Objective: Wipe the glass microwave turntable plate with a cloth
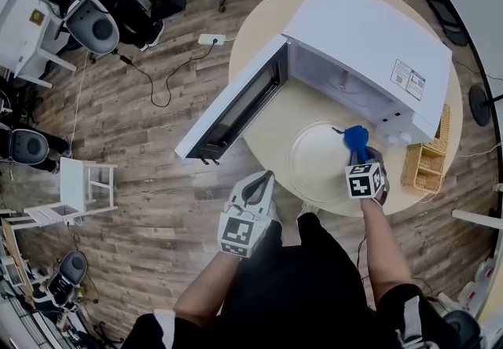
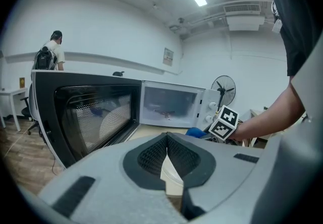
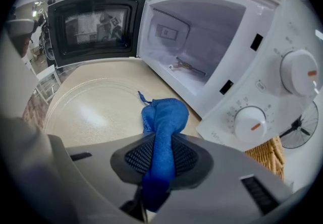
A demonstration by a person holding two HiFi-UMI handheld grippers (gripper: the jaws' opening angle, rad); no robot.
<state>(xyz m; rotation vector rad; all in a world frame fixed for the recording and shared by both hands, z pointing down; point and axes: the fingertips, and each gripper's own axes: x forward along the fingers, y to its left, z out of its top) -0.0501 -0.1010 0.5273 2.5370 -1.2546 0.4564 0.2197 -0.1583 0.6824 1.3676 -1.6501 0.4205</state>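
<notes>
Glass is what you are dealing with: the turntable plate point(image 1: 318, 159) lies flat on the round tabletop point(image 1: 263, 29), close to the edge nearest you and just in front of the open microwave point(image 1: 377, 49). Judge it heavy, rigid, smooth and breakable, and likely to skate on the tabletop under a sideways push. Its raised rim is the only sensible place to take hold of it or brace it; the flat middle offers nothing to pinch.

Your right claw point(image 3: 161, 143) is clamped on the blue cloth point(image 3: 165, 114), which bunches out past the pads in a soft wad over the plate's right rim. I cannot tell whether the wad touches the glass. The cloth looks light and limp, so it will probably fold and drag rather than push. Press down with moderate force, let the wad do the rubbing, and keep the hard claw tips off the glass.

Your left claw point(image 2: 166, 141) has its jaws together with nothing between them. It sits off the tabletop's near edge, by your body, well apart from the plate. If the plate slides, that claw could steady the near rim.
</notes>
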